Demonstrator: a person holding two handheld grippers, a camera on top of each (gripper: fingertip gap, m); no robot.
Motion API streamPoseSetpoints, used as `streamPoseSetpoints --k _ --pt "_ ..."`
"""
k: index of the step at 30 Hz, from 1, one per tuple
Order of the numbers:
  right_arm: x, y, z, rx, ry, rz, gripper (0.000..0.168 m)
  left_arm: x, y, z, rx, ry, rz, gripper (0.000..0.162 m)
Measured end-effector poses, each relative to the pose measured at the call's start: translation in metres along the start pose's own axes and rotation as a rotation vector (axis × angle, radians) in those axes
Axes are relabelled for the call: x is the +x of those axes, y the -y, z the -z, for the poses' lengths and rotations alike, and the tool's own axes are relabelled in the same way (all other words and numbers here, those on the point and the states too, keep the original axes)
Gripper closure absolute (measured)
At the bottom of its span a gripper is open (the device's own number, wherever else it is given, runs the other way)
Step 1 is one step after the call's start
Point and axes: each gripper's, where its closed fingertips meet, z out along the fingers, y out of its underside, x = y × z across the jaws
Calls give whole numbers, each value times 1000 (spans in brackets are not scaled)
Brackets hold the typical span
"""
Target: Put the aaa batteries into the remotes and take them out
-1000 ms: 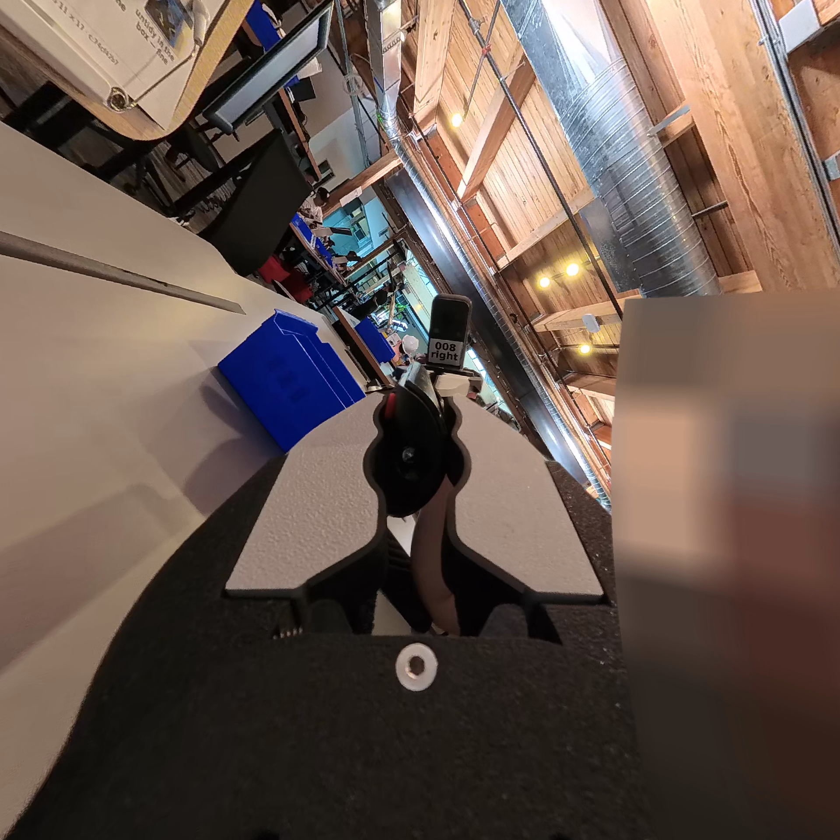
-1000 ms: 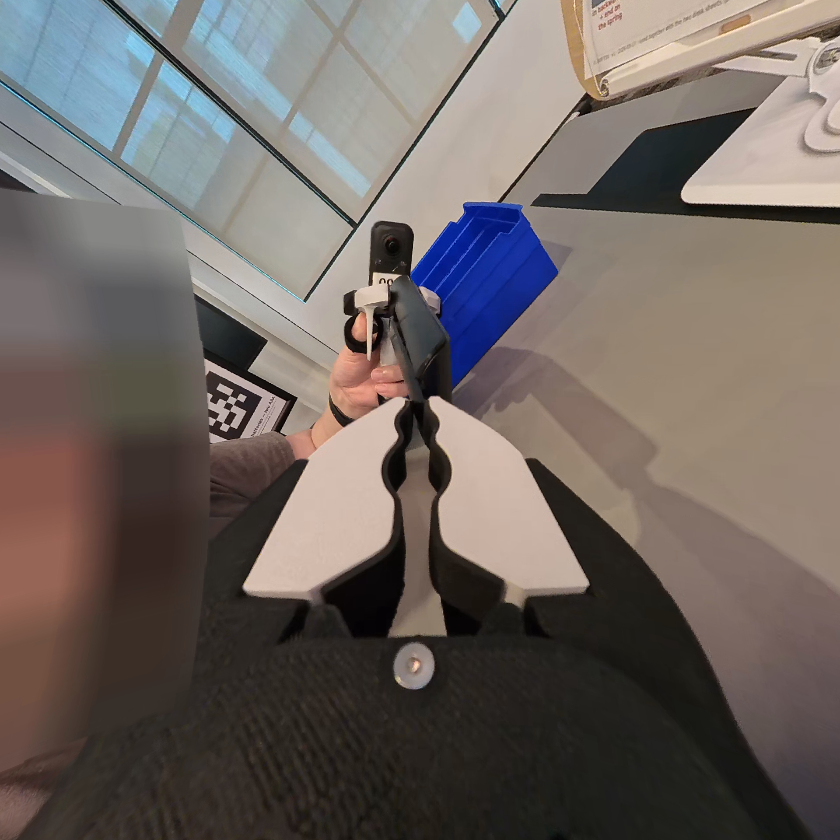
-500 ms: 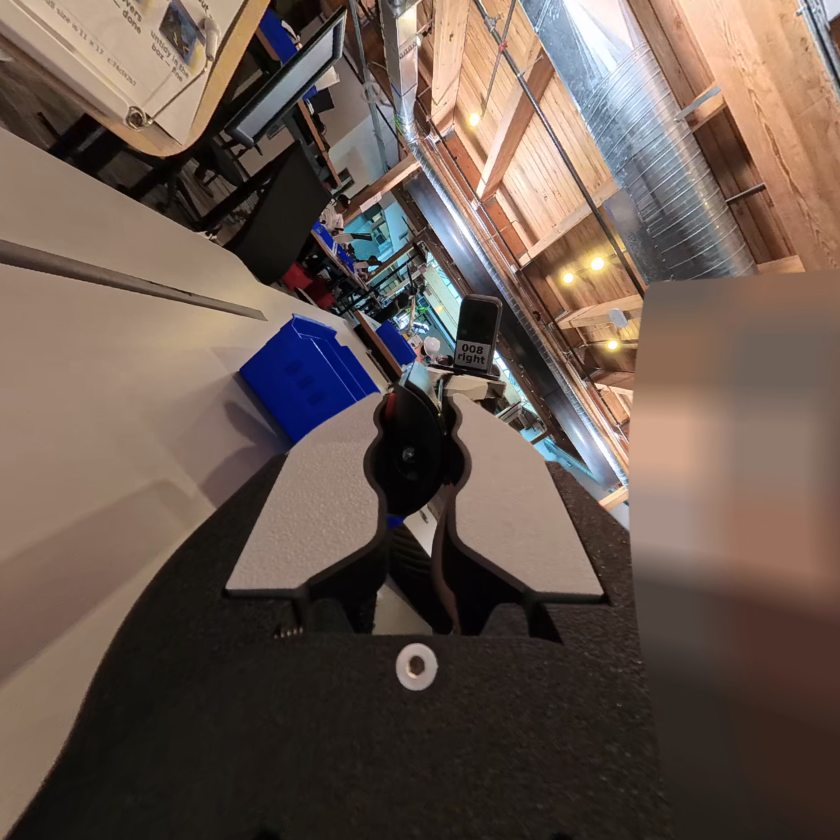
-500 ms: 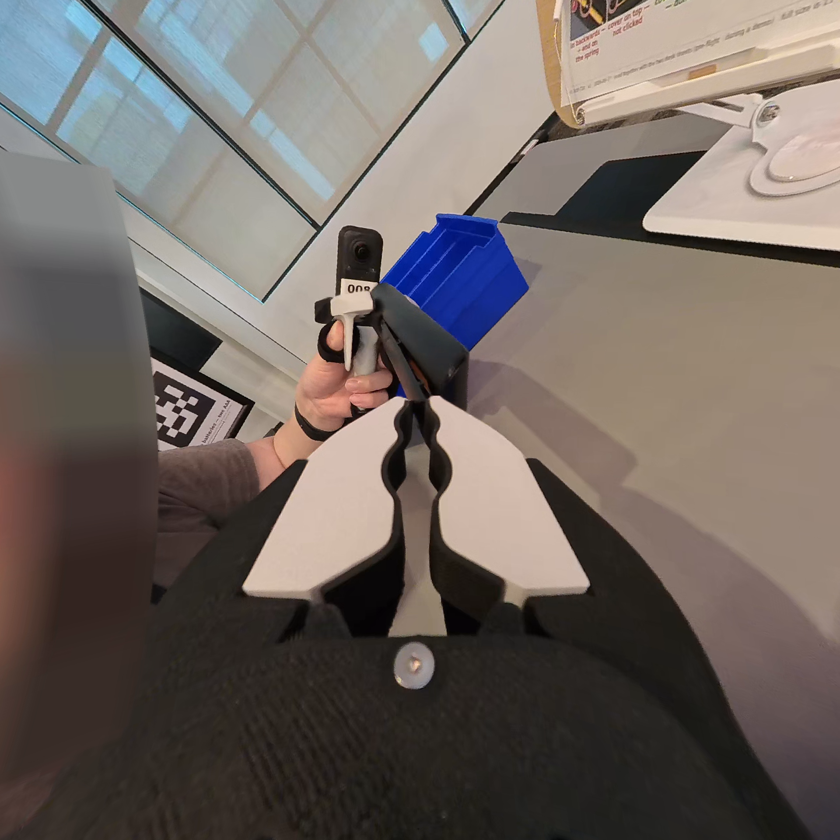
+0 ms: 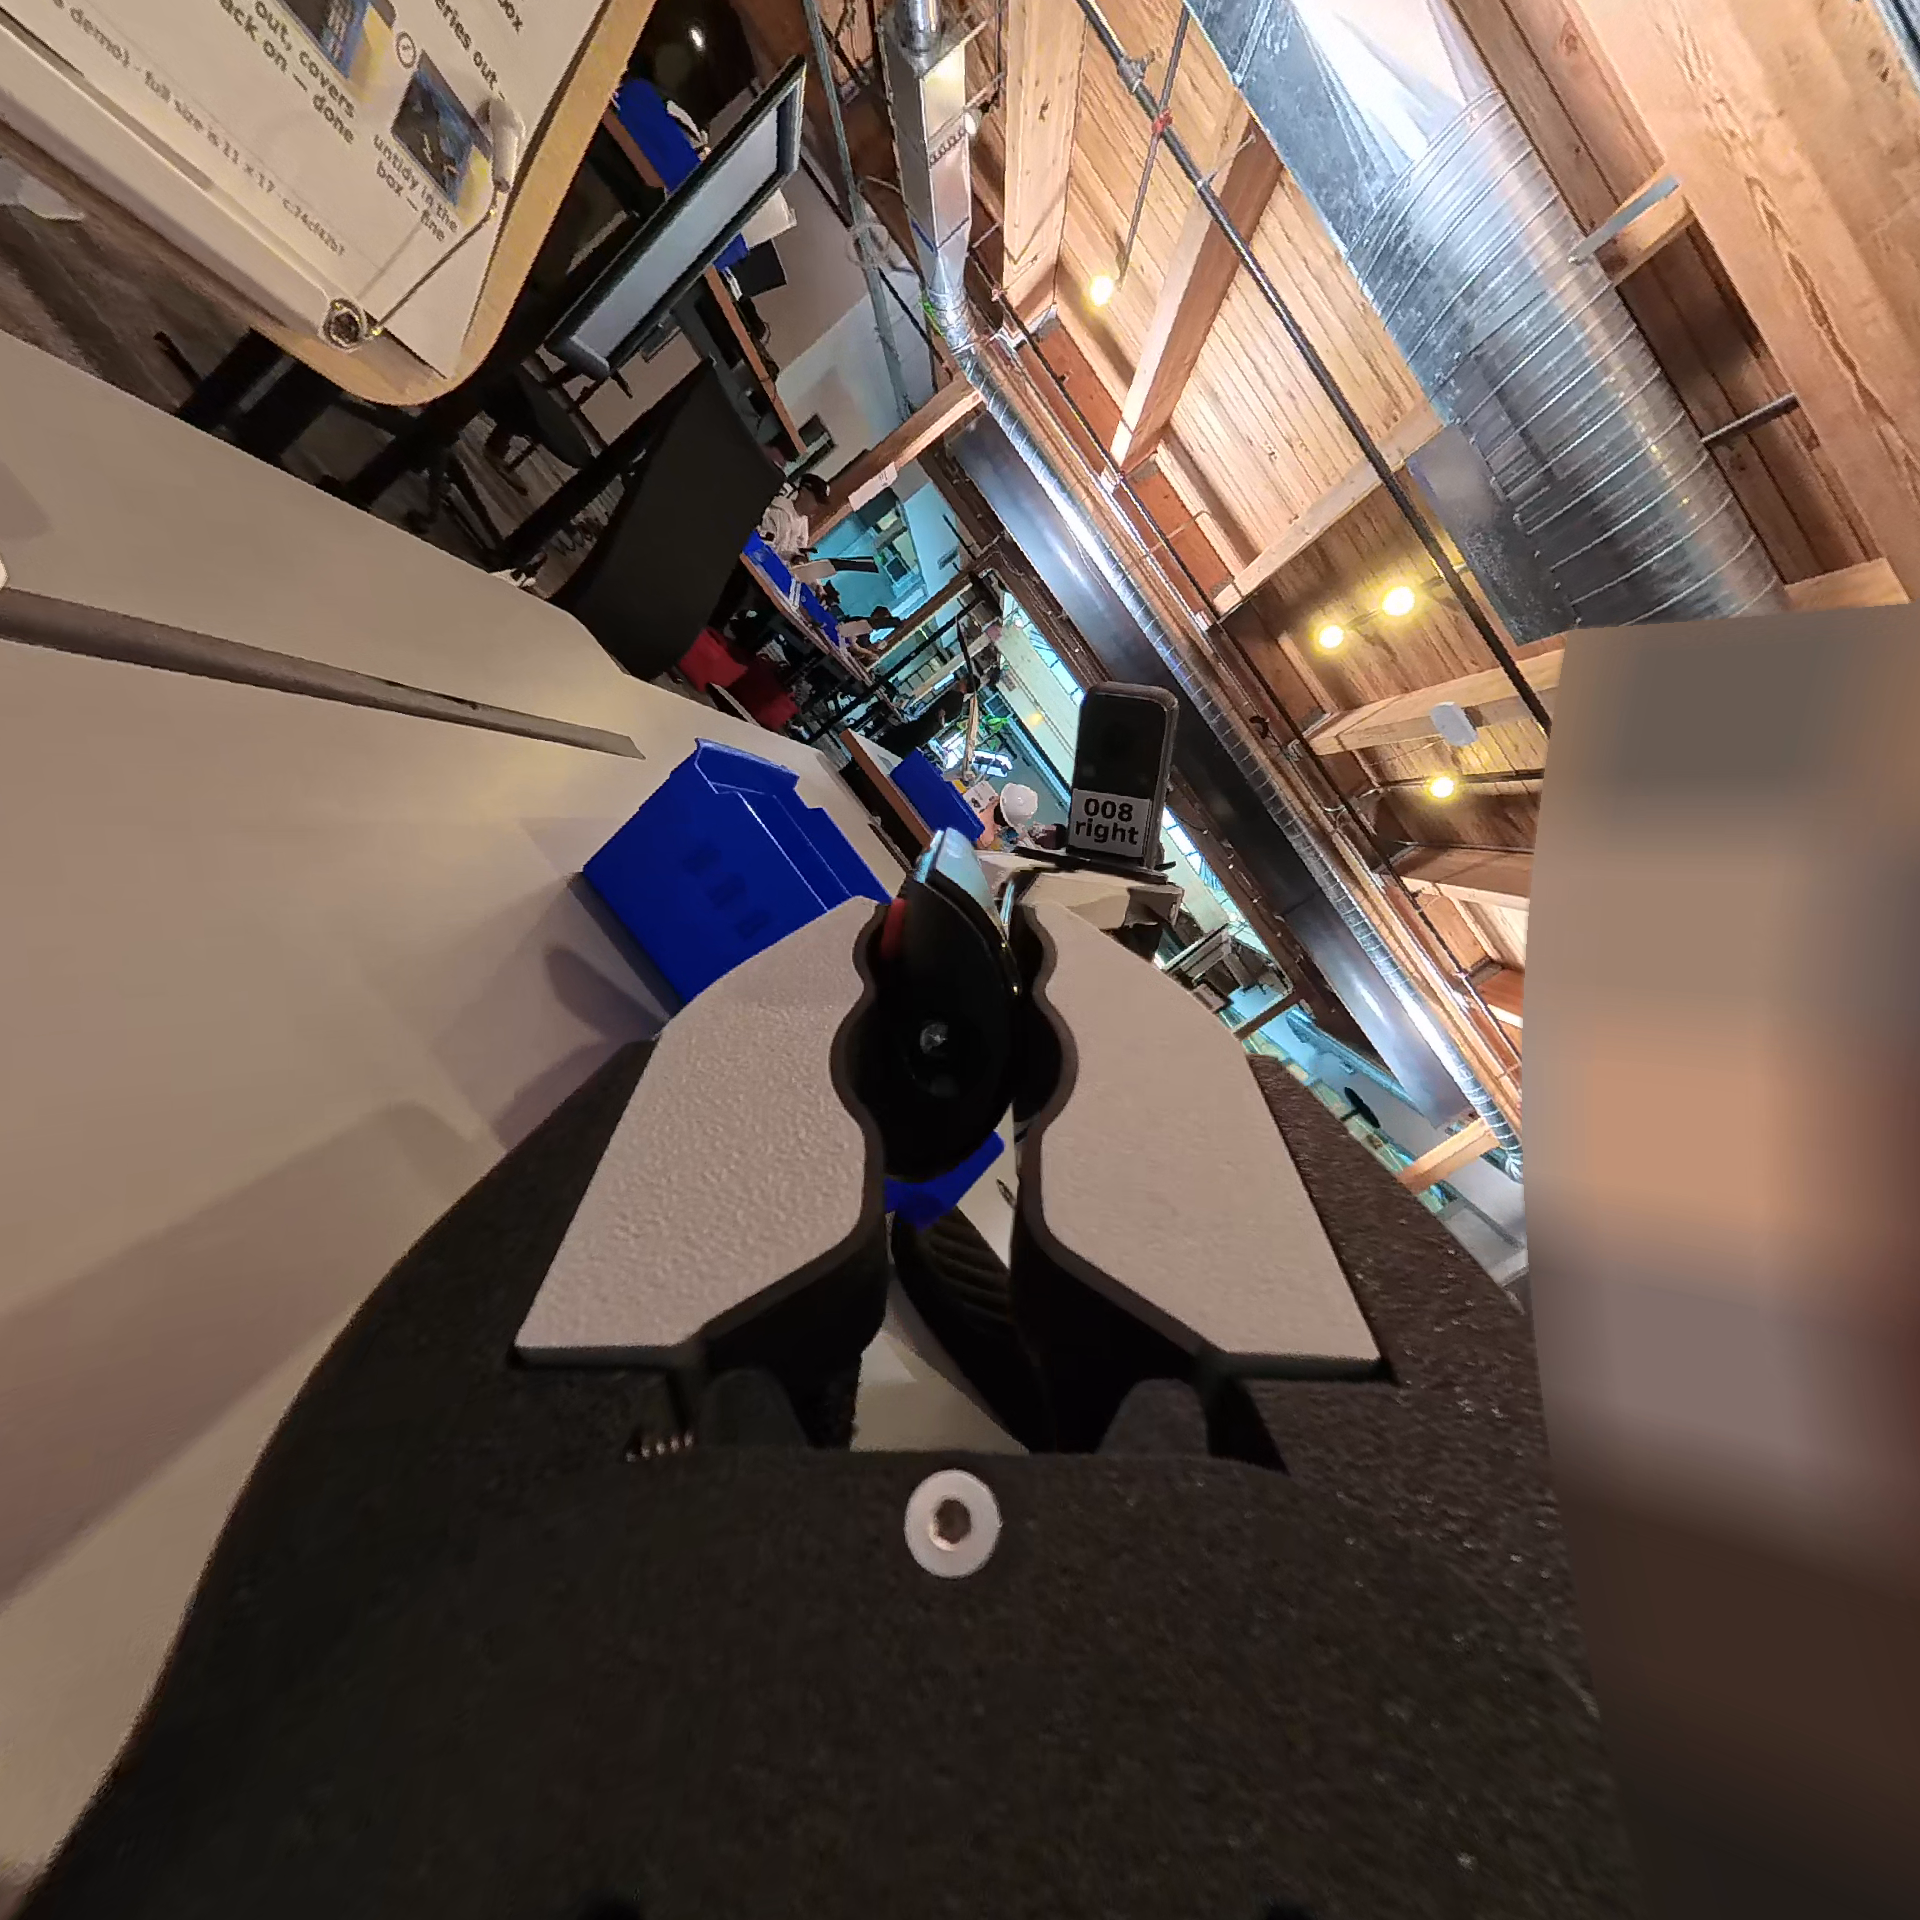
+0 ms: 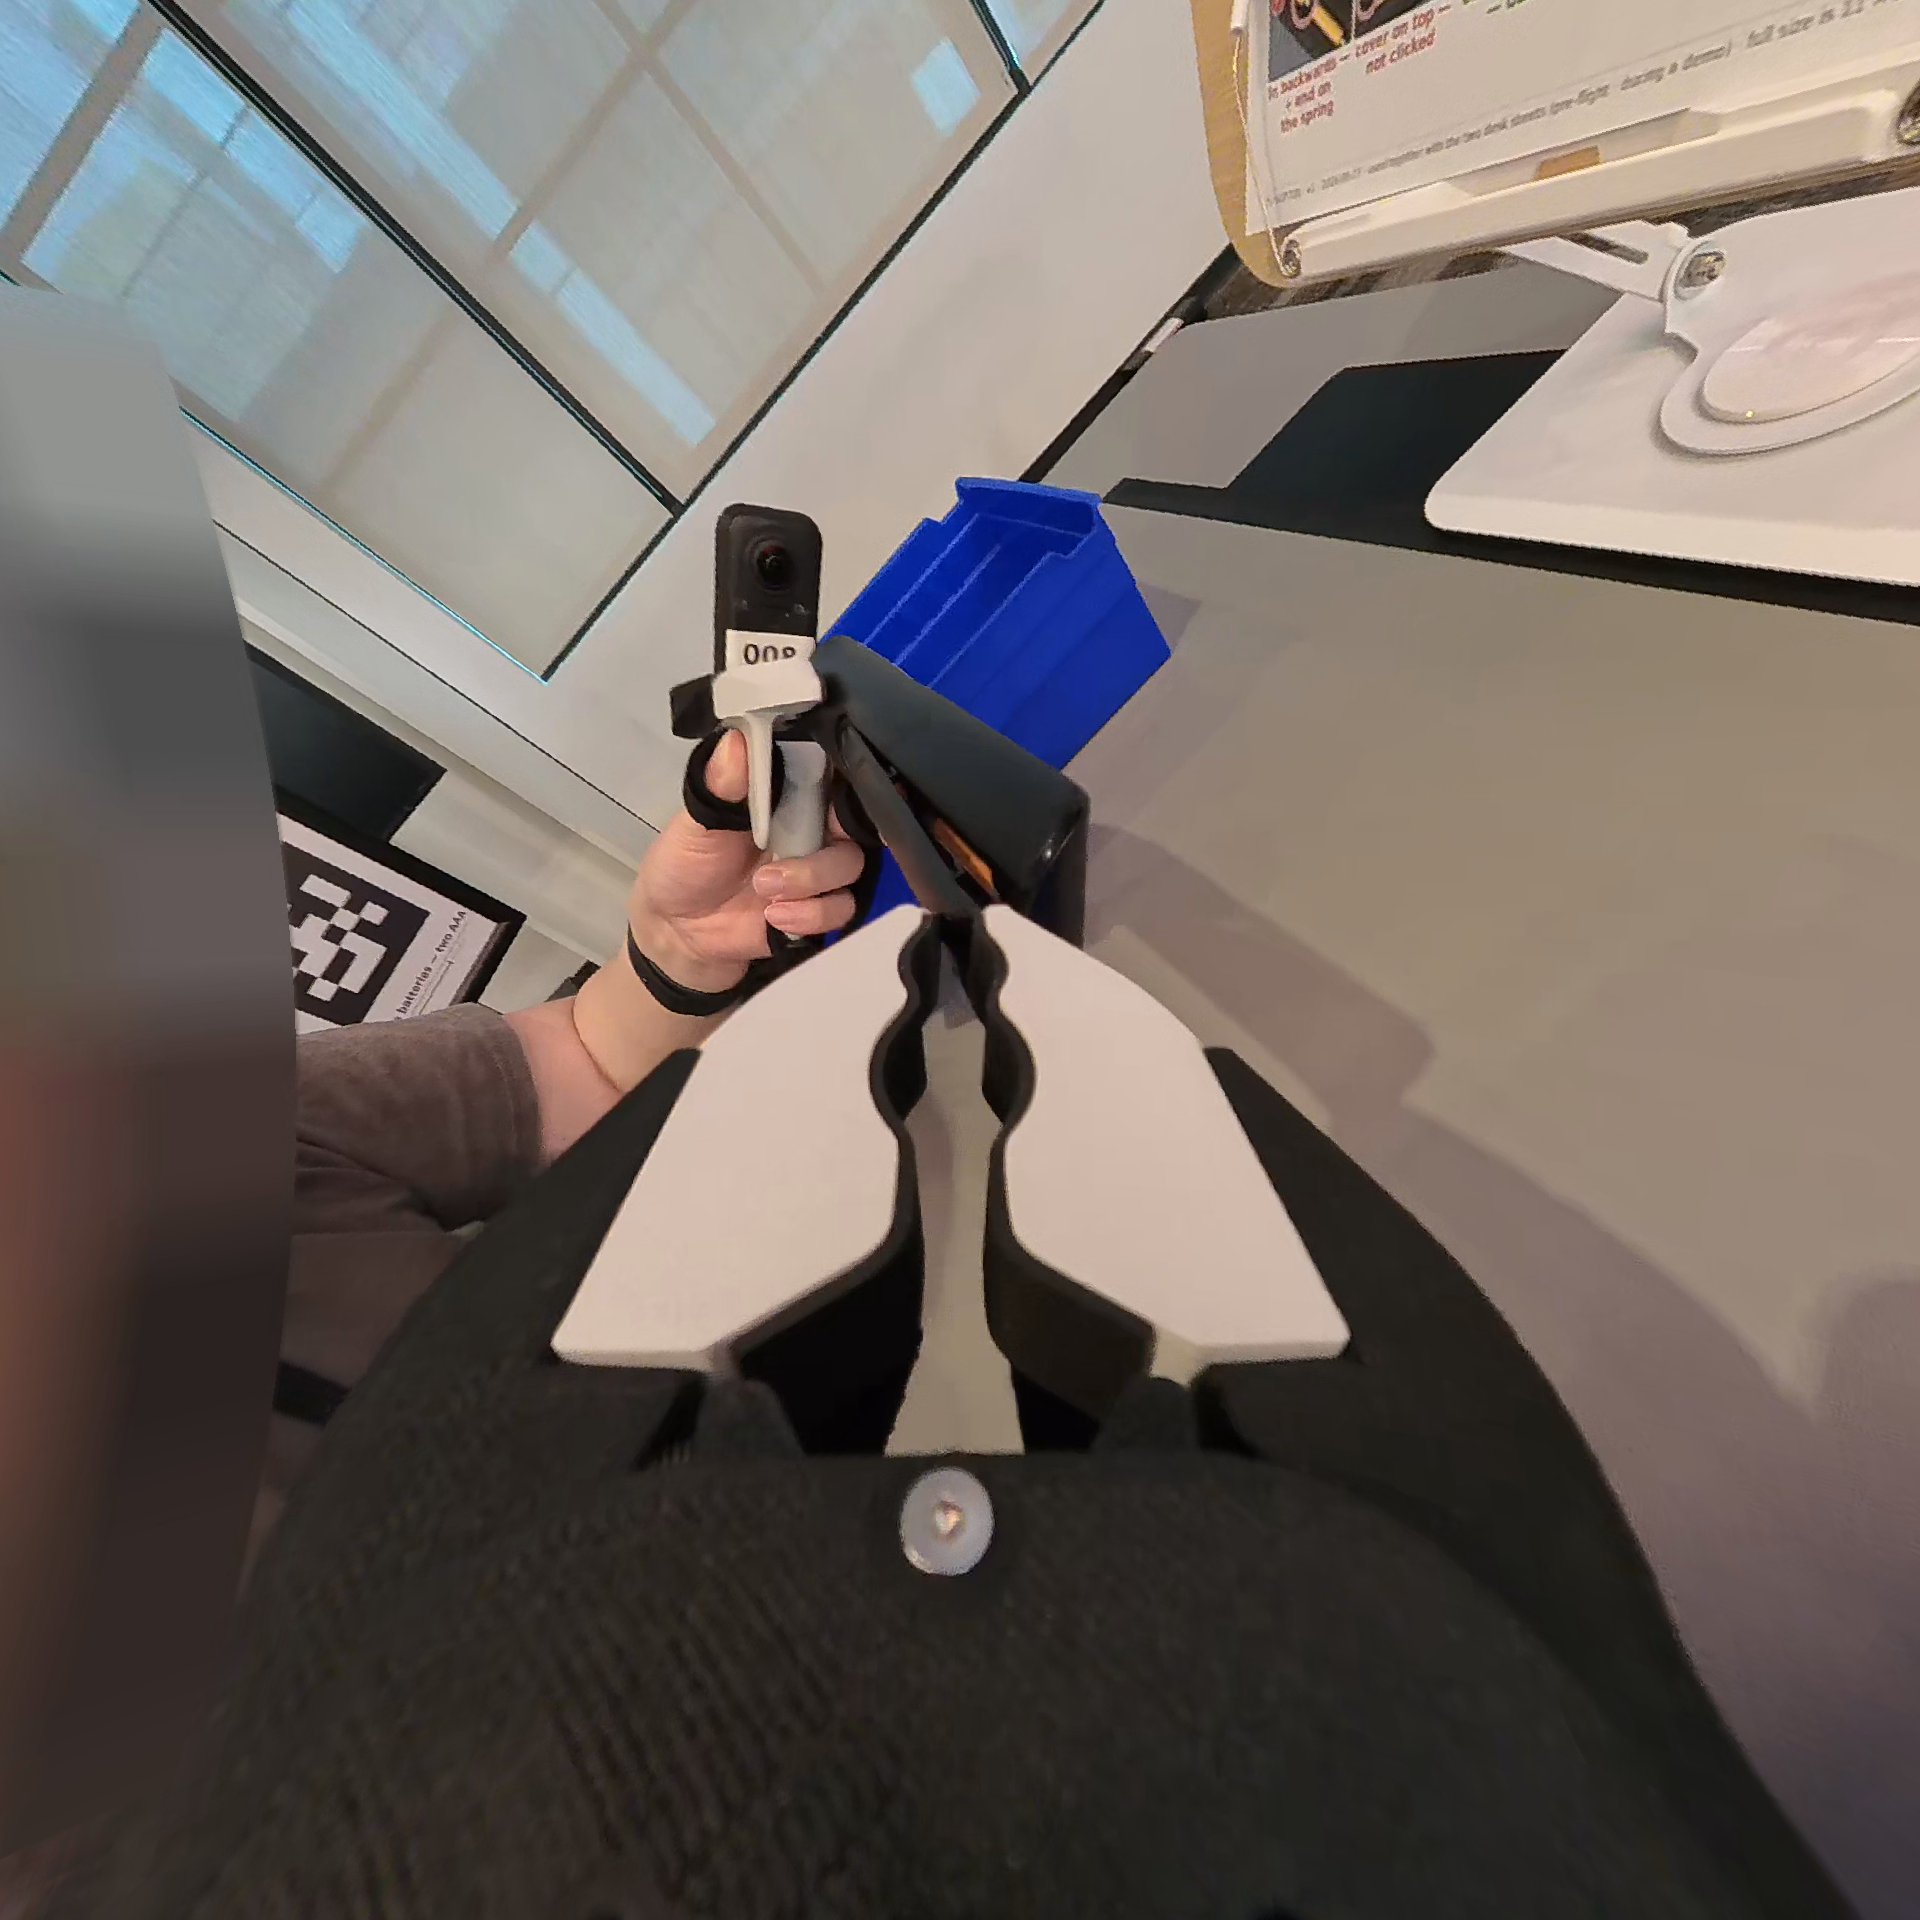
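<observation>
My left gripper is shut on a black remote, seen end-on in the rounded notch between its fingers, held up above the grey table. In the right wrist view the same remote points at me, with an orange part showing in its opened side. My right gripper is shut on a thin black strip that lifts off the remote, apparently its battery cover. A hand holds the left gripper. No loose batteries show.
A blue bin stands on the table behind the remote; it also shows in the left wrist view. A white stand base and a board with a printed sheet are at the far right. A marker sheet lies left.
Both grippers have kept their grip. They have drawn slightly apart and tilted, so more of the remote's side and the orange part now shows in the right wrist view.
</observation>
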Motion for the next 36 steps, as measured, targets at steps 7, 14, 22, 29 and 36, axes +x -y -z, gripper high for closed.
streamPoseSetpoints --k 7,14,22,29,36 --pt "-4 2 4 -10 -19 61 162 3 0 -1 8 -23 13 139" --pt "-9 5 7 1 0 88 162 8 1 -2 10 -45 2 139" --pt "-11 3 8 -15 -8 106 161 -5 -5 -2 30 -66 200 140" --pt "-3 -2 13 -50 46 -19 163 -13 -22 -8 1 -39 263 140" --pt "3 -5 11 -66 14 -11 160 -25 -29 -8 27 -28 387 140"
